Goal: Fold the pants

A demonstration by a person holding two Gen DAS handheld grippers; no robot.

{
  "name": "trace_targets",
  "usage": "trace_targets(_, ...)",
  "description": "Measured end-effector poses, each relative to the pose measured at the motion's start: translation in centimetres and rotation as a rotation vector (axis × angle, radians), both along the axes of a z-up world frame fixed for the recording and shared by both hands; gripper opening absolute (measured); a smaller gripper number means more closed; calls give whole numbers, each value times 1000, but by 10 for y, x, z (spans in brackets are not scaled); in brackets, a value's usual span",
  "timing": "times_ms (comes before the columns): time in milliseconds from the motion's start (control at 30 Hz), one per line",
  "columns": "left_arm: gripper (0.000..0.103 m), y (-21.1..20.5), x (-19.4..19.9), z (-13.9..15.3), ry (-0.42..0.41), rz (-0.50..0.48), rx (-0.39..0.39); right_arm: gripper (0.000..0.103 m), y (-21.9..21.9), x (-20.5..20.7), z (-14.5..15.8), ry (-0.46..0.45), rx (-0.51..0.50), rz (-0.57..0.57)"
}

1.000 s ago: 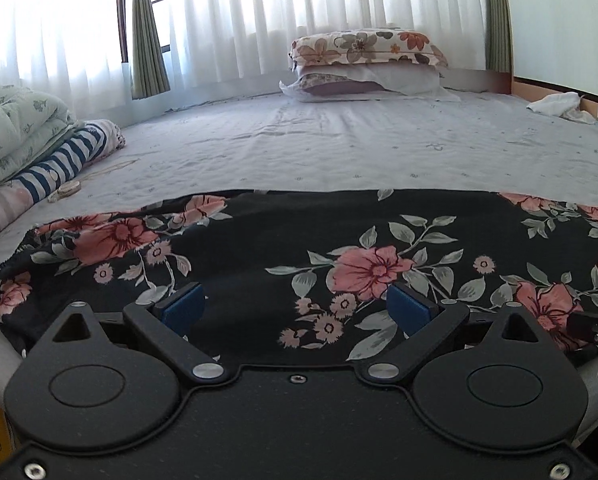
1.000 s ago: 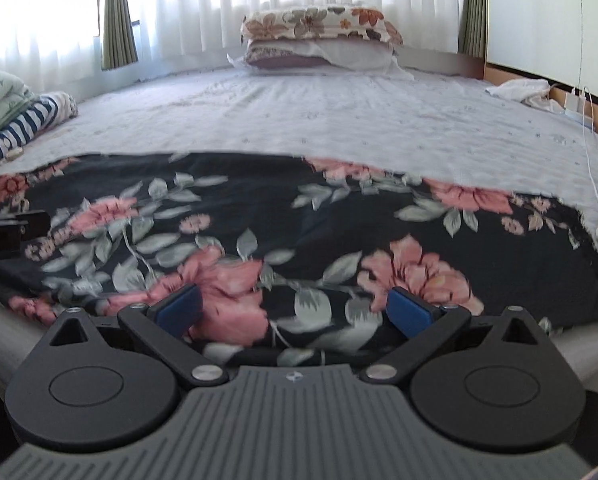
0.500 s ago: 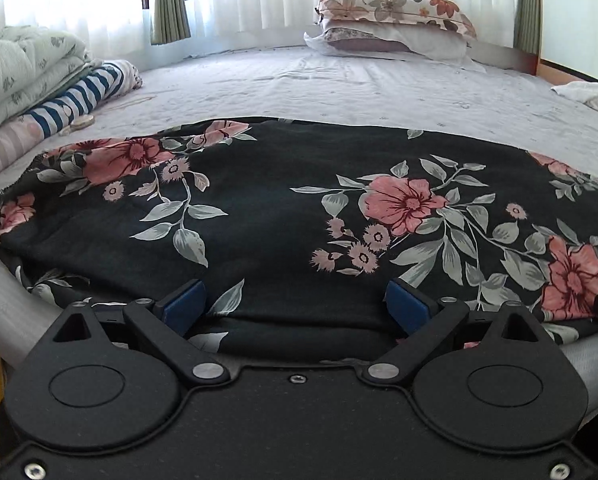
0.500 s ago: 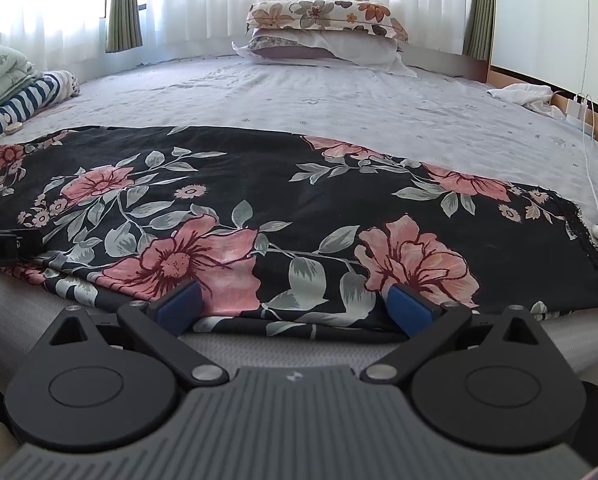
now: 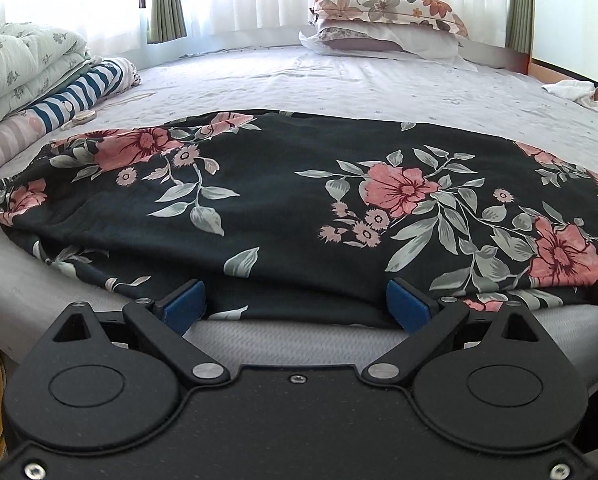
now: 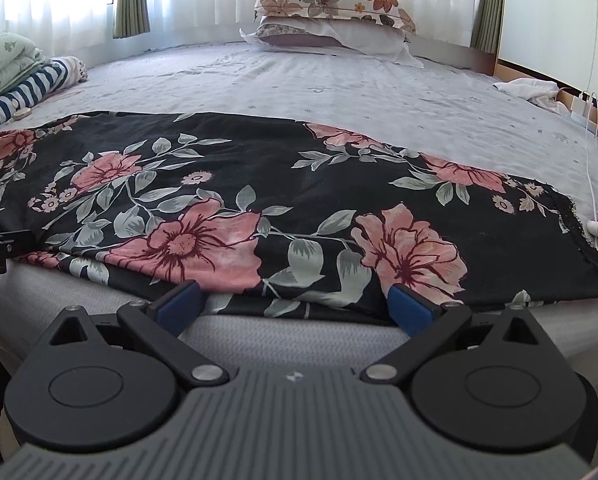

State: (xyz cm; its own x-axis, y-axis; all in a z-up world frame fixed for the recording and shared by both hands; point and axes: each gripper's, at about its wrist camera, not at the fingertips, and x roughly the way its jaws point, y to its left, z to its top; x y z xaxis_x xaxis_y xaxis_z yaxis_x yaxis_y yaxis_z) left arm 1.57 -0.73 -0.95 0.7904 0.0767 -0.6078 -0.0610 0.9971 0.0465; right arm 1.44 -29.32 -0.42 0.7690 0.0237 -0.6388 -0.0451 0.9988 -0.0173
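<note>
Black floral pants (image 5: 283,200) lie flat across the near part of the bed, folded lengthwise, with the waistband end at the far left in the left wrist view. In the right wrist view the same pants (image 6: 283,184) stretch to a hem at the right. My left gripper (image 5: 297,306) stands open at the near edge of the fabric, nothing between its blue pads. The right gripper (image 6: 295,306) is likewise open, at the near edge further right. The left gripper's tip shows at the left edge of the right wrist view.
The grey bed sheet (image 5: 339,80) runs back to stacked pillows (image 5: 387,20) by the curtained window. Folded bedding and a striped cloth (image 5: 83,88) lie at the left. A white cloth (image 6: 531,90) and a charger cable (image 6: 589,152) lie at the right edge.
Both grippers have pulled back toward the bed's near edge and risen slightly, so the pants now lie further ahead. Both stay open throughout.
</note>
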Motion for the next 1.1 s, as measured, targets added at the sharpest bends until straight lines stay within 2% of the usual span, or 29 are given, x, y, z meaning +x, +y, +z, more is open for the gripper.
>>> trace_targets(67, 97, 1, -3, 5, 8, 1, -4, 103, 0, -3, 4, 5, 2, -10)
trace_targets(133, 91, 1, -6, 11, 4, -7, -7, 103, 0, -5, 9, 2, 14, -28)
trace_targets(300, 90, -6, -6, 31, -96, -25, 41, 103, 3, 3, 18, -45, 91, -45)
trace_targets(467, 88, -13, 18, 38, -124, -39, 40, 103, 21, 24, 22, -73, 107, -27)
trace_targets(533, 72, -14, 32, 35, -112, -38, 18, 103, 29, 35, 22, -80, 113, -19)
trace_targets(633, 56, -17, 53, 26, -71, -24, 7, 103, 38, 54, 19, -83, 114, -23)
trace_targets(733, 45, -19, 66, 12, -33, -15, 4, 103, 43, 70, 10, -65, 95, -38)
trace_targets(833, 45, -19, 61, 4, -43, -17, 13, 103, 46, 74, -5, -25, 65, -43)
trace_targets(933, 45, -21, 51, 0, -49, -28, 34, 103, 52, 59, -13, -62, 2, -6)
trace_targets(1100, 45, -17, 33, -1, -47, -31, 28, 103, 42, 41, -13, -64, 37, 9)
